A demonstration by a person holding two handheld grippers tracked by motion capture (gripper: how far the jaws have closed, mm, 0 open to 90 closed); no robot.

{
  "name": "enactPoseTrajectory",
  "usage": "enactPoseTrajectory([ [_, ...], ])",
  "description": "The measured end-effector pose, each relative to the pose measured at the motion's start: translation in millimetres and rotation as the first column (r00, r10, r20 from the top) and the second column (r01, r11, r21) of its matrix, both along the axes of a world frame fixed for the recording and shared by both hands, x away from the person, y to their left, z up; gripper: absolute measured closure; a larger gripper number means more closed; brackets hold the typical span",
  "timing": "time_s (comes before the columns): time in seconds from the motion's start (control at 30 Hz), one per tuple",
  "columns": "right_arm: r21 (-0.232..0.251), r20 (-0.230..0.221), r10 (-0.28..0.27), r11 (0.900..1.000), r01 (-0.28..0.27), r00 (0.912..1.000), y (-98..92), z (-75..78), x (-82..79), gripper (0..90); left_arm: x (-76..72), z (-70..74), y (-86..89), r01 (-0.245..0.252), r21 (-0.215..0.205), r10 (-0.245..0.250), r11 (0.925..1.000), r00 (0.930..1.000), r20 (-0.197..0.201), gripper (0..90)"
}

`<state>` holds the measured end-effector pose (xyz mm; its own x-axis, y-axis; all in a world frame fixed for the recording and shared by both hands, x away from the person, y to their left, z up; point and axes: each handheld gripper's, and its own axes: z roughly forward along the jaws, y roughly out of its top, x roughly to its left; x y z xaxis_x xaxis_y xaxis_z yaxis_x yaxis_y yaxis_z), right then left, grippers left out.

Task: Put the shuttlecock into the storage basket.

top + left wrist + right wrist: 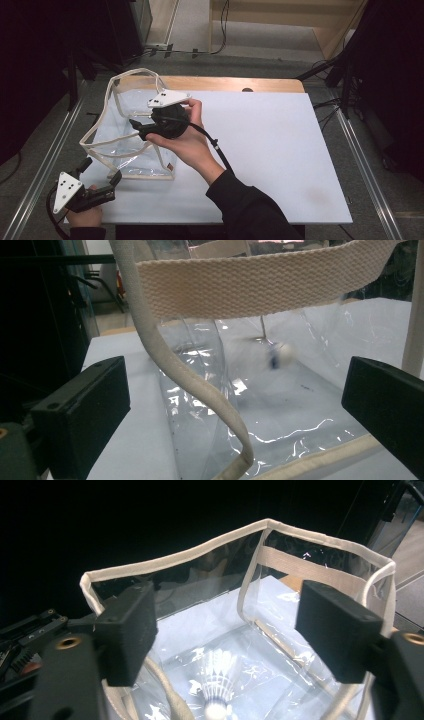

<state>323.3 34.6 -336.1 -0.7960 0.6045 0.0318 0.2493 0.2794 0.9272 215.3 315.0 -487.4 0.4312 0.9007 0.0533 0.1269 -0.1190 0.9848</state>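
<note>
Your right gripper (136,128) hangs over the open top of the clear bag (131,150), jaws pointing left into the mouth. The jaws stand apart with nothing pinched between them; the pads are clear of the bag's rim. In the right gripper view the shuttlecock (216,690) lies on the bag's floor, below and between the jaws, well under the pads and not touching them. It rests feathers up toward the far wall, cork end nearest the camera.

The bag stands upright on the left part of the white worktop (260,150), its cream webbing trim (175,557) running round the rim and down the corners. One handle strap (195,380) droops loose down the near side.

Your left gripper (102,186) sits low at the near left corner of the worktop, just beside the bag's near bottom edge. Its jaws are wide apart and hold nothing; in the left gripper view the bag's wall and the drooping strap lie ahead between the pads, no contact. A broad webbing band (260,282) crosses above the jaws. The shuttlecock shows blurred through the plastic, farther back.
</note>
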Motion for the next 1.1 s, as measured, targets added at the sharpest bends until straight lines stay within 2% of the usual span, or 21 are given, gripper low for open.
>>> enactPoseTrajectory([
  [0.07, 0.007, -0.007, 0.007, 1.000, -0.007, 1.0000, -1.4, 0.9, -0.5, 9.7, 0.1, 0.0, 0.0, 0.000, 0.000, 0.000, 1.0000, 1.0000, 0.000, 0.0],
  [0.13, 0.019, -0.011, 0.022, 1.000, -0.022, 0.9997, -3.0, 1.8, -0.8, 7.6, 0.0, 0.0, 0.0, 0.000, 0.001, 0.000, 1.0000, 1.0000, 0.000, 0.0],
  [0.2, 0.026, -0.014, 0.037, 0.999, -0.036, 0.9992, -5.0, 2.8, -1.2, 0.0, 0.0, 0.0, 0.1, -0.001, 0.000, 0.001, 1.0000, 1.0000, 0.000, 0.0],
  [0.73, 0.041, 0.013, 0.037, 0.998, -0.038, 0.9992, -21.4, 0.7, -9.2, 0.0, -0.2, 0.1, 0.0, 0.001, 0.001, -0.001, 1.0000, 1.0000, 0.000, 0.0],
  [1.1, 0.037, 0.005, 0.017, 0.999, -0.017, 0.9998, -37.7, -4.3, -12.0, 0.0, -0.1, 0.0, -0.4, 0.000, -0.001, 0.000, 1.0000, 1.0000, 0.000, 0.0],
])
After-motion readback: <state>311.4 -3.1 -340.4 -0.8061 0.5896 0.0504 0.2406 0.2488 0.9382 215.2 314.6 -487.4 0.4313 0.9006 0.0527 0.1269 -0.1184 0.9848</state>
